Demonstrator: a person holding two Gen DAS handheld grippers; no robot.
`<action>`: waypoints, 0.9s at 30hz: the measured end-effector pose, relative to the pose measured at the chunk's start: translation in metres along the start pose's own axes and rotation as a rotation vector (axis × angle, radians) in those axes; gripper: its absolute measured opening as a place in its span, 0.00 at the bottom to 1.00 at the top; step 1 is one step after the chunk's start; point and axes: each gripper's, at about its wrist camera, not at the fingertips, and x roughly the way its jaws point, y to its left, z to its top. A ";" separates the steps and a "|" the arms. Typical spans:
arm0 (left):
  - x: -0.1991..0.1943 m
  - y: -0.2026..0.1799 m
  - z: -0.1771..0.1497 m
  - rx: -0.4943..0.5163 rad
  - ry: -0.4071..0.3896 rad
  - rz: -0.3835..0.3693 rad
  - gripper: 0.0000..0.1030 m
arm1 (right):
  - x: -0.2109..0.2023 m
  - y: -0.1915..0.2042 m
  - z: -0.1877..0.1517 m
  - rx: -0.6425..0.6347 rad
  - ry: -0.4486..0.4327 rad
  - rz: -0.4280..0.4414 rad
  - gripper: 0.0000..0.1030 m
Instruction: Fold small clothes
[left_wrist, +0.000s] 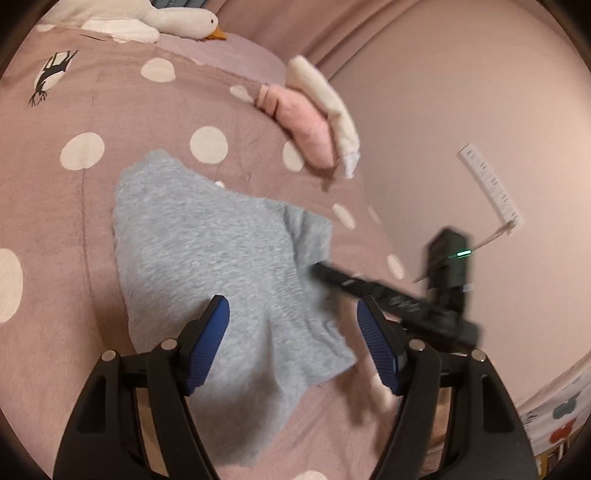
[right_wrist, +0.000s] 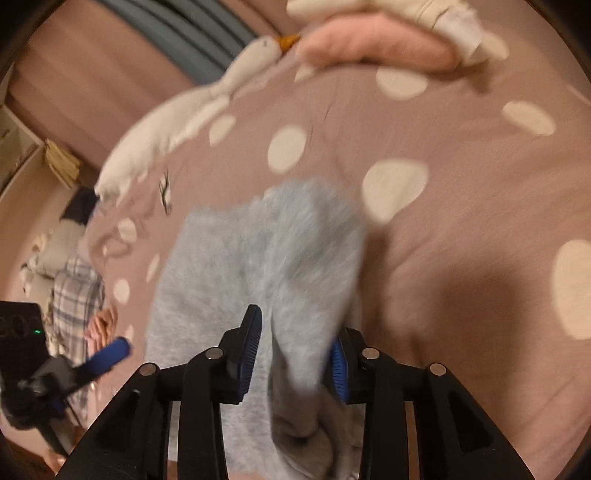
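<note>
While left gripper (left_wrist: 291, 321) jaws gape above grey garment (left_wrist: 221, 251), right gripper (right_wrist: 295, 350) jaws part, fold between.

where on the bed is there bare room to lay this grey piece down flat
Bare bedspread lies left of the grey garment, up to the plush goose. It is crowded at the right edge, where the pink roll and cream roll sit by the wall.
</note>
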 end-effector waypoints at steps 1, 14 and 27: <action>0.005 0.002 -0.001 0.000 0.010 0.014 0.69 | -0.007 0.001 0.001 -0.012 -0.029 -0.026 0.34; 0.042 0.043 -0.006 -0.002 0.107 0.134 0.33 | 0.066 0.015 0.002 -0.062 0.038 -0.146 0.33; 0.004 0.026 -0.017 0.019 0.028 0.093 0.56 | 0.008 0.015 -0.014 -0.075 -0.051 0.013 0.32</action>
